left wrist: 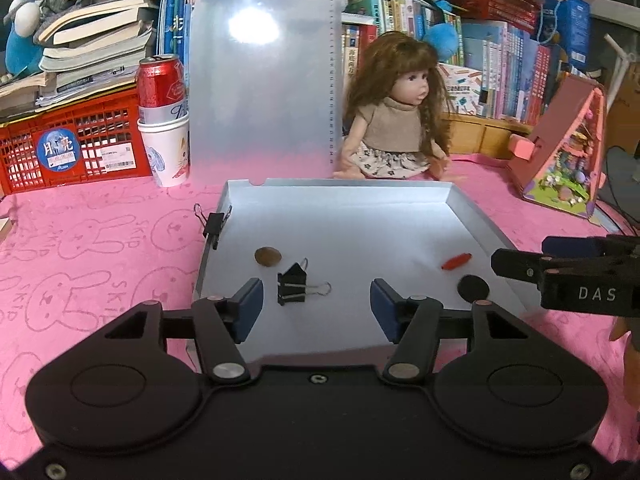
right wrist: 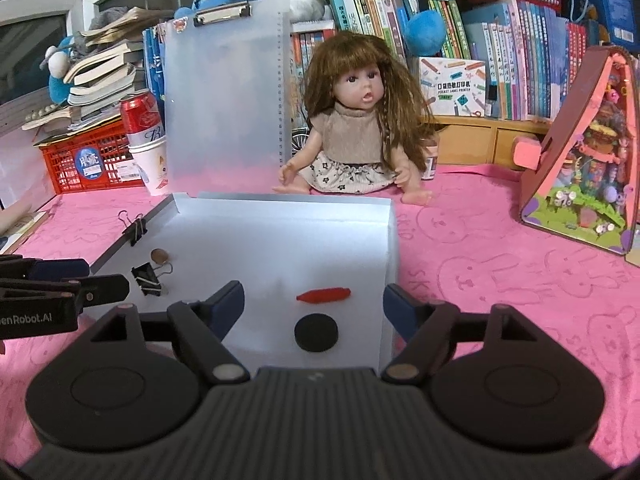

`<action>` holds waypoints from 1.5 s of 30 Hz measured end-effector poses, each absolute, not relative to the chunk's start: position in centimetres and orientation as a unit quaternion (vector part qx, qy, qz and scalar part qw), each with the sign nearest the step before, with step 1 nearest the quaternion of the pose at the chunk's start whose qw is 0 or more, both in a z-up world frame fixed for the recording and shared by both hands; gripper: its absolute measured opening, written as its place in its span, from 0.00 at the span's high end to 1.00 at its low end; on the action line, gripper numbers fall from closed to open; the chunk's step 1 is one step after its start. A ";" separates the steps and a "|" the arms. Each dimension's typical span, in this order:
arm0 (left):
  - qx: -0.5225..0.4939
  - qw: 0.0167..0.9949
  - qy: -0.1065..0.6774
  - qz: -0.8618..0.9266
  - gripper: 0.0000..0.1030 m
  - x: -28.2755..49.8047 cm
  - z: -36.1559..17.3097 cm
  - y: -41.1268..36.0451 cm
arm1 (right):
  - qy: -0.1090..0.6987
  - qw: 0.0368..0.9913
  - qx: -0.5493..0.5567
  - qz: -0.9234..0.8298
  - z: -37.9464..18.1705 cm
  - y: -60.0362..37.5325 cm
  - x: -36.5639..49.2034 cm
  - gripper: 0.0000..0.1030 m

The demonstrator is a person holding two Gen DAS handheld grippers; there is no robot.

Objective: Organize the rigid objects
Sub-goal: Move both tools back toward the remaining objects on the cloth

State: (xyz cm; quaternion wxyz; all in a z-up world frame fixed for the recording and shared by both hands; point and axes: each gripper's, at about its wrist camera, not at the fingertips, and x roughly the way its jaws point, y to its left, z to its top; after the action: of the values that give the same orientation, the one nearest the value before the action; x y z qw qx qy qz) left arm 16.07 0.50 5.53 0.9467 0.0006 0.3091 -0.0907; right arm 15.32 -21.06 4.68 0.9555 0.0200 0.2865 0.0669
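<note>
An open translucent clipboard case lies on the pink cloth, its tray (left wrist: 476, 216) (right wrist: 384, 248) flat and its lid (left wrist: 264, 80) (right wrist: 224, 100) upright. In the tray lie a black binder clip (left wrist: 294, 283) (right wrist: 147, 278), a brown disc (left wrist: 267, 256) (right wrist: 159, 256), a red carrot-shaped piece (left wrist: 456, 261) (right wrist: 323, 294) and a black disc (left wrist: 473, 288) (right wrist: 316, 332). A second binder clip (left wrist: 214, 224) (right wrist: 135, 229) grips the tray's left wall. My left gripper (left wrist: 316, 308) is open and empty over the tray's near edge, just before the loose clip. My right gripper (right wrist: 314, 308) is open and empty, straddling the black disc.
A doll (left wrist: 400, 116) (right wrist: 356, 128) sits behind the tray. A red can in a paper cup (left wrist: 164, 120) (right wrist: 146, 140) and a red crate (left wrist: 68, 148) stand back left. A pink toy house (left wrist: 564, 152) (right wrist: 584, 152) stands at right. Books line the back.
</note>
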 end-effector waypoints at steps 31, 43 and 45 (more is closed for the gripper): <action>0.028 0.948 0.300 -0.100 0.43 8.3 4.5 -1.4 | 0.253 0.963 -0.042 0.084 3.3 -20.4 8.0 0.14; 0.027 0.946 0.308 -0.100 0.43 5.5 3.2 -1.0 | 0.259 0.959 -0.066 0.093 2.1 -19.7 5.5 0.14; 0.031 0.945 0.310 -0.098 0.43 5.1 2.9 -1.0 | 0.263 0.958 -0.069 0.092 1.8 -19.6 5.2 0.14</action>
State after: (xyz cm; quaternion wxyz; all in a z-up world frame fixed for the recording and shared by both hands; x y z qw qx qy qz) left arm 5.08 -0.96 2.89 0.9453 0.0307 0.3096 -0.0983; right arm 5.22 -19.63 1.81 0.9578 -0.0689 0.2633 0.0920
